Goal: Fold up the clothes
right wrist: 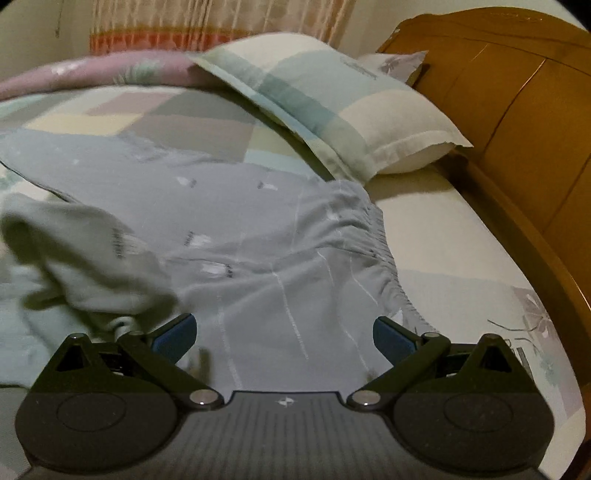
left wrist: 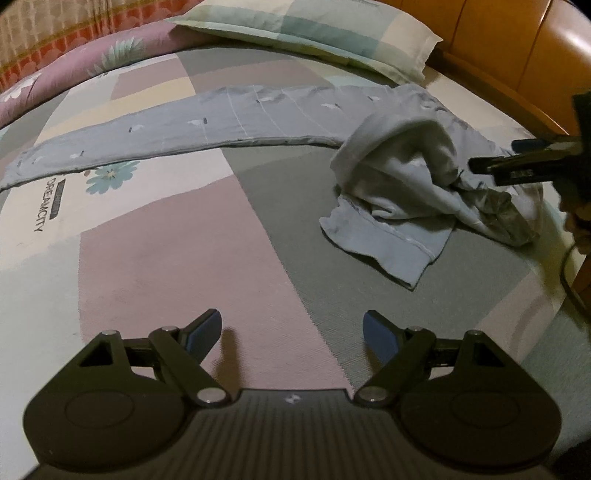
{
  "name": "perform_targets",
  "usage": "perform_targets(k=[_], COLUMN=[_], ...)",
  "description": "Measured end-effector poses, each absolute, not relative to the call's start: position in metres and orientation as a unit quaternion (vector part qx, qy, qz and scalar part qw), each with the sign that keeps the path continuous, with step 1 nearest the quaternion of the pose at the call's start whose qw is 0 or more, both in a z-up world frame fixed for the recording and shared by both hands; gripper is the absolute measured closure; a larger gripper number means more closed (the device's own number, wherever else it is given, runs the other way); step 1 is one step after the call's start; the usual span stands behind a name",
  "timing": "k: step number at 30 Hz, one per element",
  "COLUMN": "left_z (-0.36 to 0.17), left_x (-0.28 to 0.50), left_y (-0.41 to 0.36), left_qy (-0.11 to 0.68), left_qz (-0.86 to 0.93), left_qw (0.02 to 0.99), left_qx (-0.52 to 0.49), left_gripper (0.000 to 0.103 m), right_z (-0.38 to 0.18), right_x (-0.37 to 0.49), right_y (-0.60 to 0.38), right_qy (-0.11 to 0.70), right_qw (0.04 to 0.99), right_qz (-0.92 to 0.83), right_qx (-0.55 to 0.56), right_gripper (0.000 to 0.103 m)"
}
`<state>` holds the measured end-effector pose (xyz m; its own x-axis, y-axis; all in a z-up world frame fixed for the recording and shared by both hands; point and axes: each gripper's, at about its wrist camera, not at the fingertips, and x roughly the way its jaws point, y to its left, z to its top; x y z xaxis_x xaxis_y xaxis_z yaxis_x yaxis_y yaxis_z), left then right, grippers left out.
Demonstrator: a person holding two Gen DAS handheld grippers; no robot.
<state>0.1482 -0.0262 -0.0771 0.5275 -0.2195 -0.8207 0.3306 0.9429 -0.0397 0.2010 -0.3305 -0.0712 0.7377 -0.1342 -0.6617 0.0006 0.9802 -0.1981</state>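
Grey-blue patterned pyjama trousers lie on the patchwork bedsheet. One leg is stretched flat to the left. The other leg is bunched and turned over in a heap at the right. My left gripper is open over bare sheet, well short of the trousers. My right gripper comes in from the right edge beside the heap. In the right wrist view the right gripper stands open just above the trousers' seat, near the gathered elastic waistband, with the crumpled leg to its left.
A checked pillow lies at the head of the bed against a wooden headboard. A pink flowered quilt runs along the far side under a curtain. A dark cable hangs at the right edge.
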Motion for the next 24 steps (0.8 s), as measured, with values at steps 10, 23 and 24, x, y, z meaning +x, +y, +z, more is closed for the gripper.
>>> perform_targets(k=[10,23,24], left_z=[-0.08,-0.087,-0.087], left_x=[0.144,0.152,0.153], left_y=[-0.028,-0.031,-0.033], left_qy=[0.459,0.467,0.467], left_qz=[-0.163,-0.169,-0.171], left_qw=[0.872,0.866,0.866], left_qx=[0.054,0.055,0.056], left_gripper=[0.019,0.019,0.019], right_z=[-0.058,-0.066,-0.064], right_x=[0.189,0.254,0.258], right_y=[-0.252,-0.281,-0.291], right_qy=[0.326,0.346,0.345], right_qw=[0.928,0.93,0.933], right_qz=[0.114,0.053,0.04], right_qx=[-0.137,-0.111,-0.098], right_gripper=[0.0,0.0,0.0])
